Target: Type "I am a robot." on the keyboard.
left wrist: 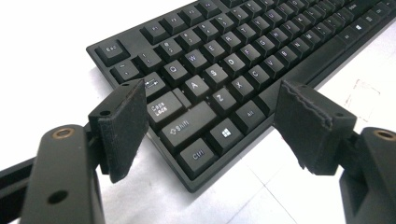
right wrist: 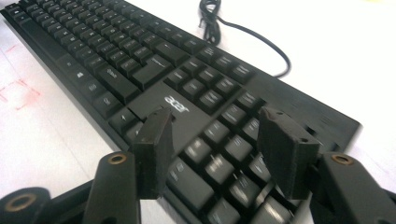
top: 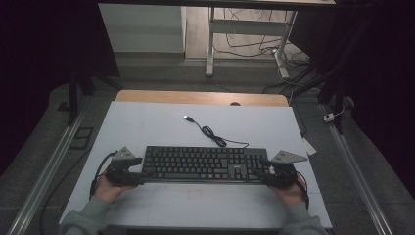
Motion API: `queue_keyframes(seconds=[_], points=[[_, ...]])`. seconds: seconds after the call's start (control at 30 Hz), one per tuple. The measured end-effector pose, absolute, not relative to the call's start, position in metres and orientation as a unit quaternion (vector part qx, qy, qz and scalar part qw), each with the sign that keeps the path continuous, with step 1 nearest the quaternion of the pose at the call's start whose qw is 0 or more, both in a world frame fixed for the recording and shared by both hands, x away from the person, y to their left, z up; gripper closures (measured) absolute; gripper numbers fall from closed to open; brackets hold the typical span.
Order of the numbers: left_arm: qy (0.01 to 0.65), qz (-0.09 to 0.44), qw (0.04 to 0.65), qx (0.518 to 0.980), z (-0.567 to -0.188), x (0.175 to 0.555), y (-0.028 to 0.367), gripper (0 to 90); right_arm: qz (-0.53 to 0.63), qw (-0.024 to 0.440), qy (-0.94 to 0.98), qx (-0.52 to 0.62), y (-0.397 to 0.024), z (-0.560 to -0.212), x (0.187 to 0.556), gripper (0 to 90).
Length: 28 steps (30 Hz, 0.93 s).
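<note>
I am looking down on the black keyboard, which is lying flat on the white table, lengthwise across the near half and parallel to the near edge; its black cable is trailing away from the far side in a loose coil, and the plug is resting free on the tabletop farther back.

I am holding the left gripper at the keyboard's left end; in the left gripper view its jaws are standing wide apart, one pad over the Caps Lock corner and the other off the front edge near the Alt key, the keyboard's corner lying between them without either pad pressing on it.

I am holding the right gripper at the right end; in the right gripper view its jaws are gaping well open above the number pad, one pad beside the printed logo, gripping nothing; those keys are looking blurred under it.
</note>
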<state>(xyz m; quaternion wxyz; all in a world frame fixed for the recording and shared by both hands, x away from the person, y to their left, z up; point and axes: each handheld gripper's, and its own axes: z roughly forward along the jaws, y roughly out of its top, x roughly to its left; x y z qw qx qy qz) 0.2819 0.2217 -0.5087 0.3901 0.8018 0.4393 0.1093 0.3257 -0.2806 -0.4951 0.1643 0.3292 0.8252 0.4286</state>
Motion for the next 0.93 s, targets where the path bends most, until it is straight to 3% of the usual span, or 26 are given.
queue_keyframes(seconds=[0.27, 0.93], points=[[0.439, 0.108, 0.391, 0.801, -0.51, 0.277, 0.224, 26.3, 0.436, 0.169, 0.82, 0.331, -0.301, -0.498, 0.317, 42.4], [0.438, 0.107, 0.391, 0.803, -0.511, 0.278, 0.223, 26.3, 0.431, 0.171, 0.827, 0.317, -0.295, -0.499, 0.318, 42.0]])
